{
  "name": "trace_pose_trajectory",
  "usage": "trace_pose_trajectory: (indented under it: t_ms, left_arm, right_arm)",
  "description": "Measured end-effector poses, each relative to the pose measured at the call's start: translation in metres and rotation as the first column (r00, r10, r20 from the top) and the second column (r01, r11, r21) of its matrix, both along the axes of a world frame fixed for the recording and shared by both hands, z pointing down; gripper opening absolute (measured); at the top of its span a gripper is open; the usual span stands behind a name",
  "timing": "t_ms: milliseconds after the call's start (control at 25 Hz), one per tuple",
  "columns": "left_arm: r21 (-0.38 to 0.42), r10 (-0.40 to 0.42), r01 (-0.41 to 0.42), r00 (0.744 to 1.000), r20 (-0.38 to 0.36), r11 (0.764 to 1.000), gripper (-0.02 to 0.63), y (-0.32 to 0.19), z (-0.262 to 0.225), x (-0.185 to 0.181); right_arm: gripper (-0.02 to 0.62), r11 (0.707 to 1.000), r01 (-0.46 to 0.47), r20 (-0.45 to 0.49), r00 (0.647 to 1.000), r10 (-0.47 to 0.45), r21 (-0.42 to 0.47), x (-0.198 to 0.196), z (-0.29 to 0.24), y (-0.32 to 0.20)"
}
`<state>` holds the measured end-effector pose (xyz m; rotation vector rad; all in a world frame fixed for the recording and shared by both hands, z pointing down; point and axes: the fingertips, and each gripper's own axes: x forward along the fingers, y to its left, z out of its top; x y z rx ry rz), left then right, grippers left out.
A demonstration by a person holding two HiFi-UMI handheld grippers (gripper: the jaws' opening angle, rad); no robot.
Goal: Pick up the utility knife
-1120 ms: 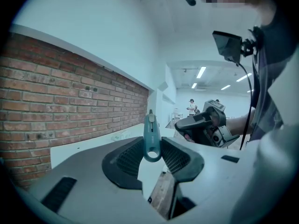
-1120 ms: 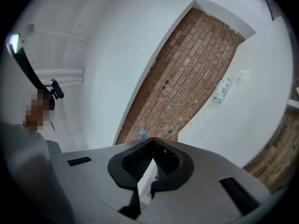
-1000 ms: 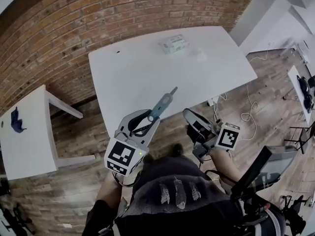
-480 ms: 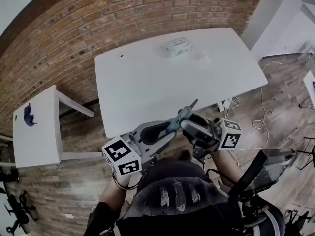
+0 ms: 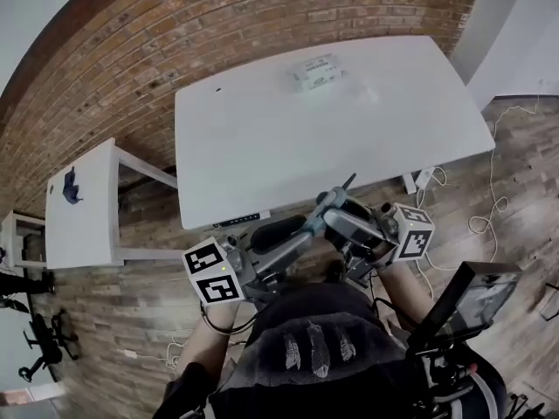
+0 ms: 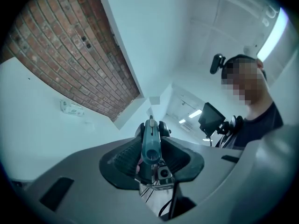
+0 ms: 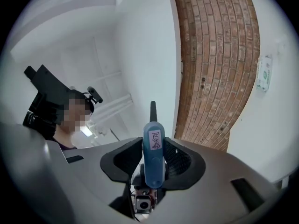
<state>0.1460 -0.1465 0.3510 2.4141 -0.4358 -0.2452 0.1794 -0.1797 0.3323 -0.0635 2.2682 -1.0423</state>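
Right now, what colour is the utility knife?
Teal-blue; the utility knife shows best in the right gripper view.

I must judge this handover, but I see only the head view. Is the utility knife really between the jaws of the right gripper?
Observer: Yes. In the right gripper view the utility knife stands between the jaws of the right gripper, which have just been closing. Both pads appear to touch it.
Operator: Does the left gripper grip it too?
Observer: Yes. The left gripper view shows the left gripper clamped on the knife, whose end with a round opening points at the camera.
Operator: Which side faces the right camera?
Observer: A flat side with a small white label.
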Motion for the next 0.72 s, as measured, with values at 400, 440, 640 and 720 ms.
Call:
trace_pose_trajectory:
  t_ms: [400, 440, 640, 720]
  left_arm:
    - [0.056, -0.241, 0.236, 0.963, 0.120, 0.970, 0.187, -0.013, 0.014, -0.035]
    - [0.099, -0.283, 0.271, 0.947, 0.152, 0.958, 0.184, -0.014, 0.013, -0.043]
    - [0.232, -0.379, 0.330, 0.900, 0.214, 0.915, -0.003, -0.016, 0.002, -0.073]
    - [0.255, -0.371, 0.314, 0.902, 0.219, 0.914, -0.003, -0.010, 0.003, -0.084]
  right_arm:
    - [0.146, 0.995, -0.080, -0.128, 0.989, 0.072, -0.064, 0.018, 0.024, -0.010]
    - [0.146, 0.994, -0.091, -0.149, 0.986, 0.081, -0.063, 0.018, 0.024, -0.009]
    - [0.146, 0.983, -0.176, -0.244, 0.957, 0.158, -0.053, 0.015, 0.021, -0.002]
    - [0.146, 0.978, -0.204, -0.261, 0.947, 0.185, -0.049, 0.004, 0.018, 0.005]
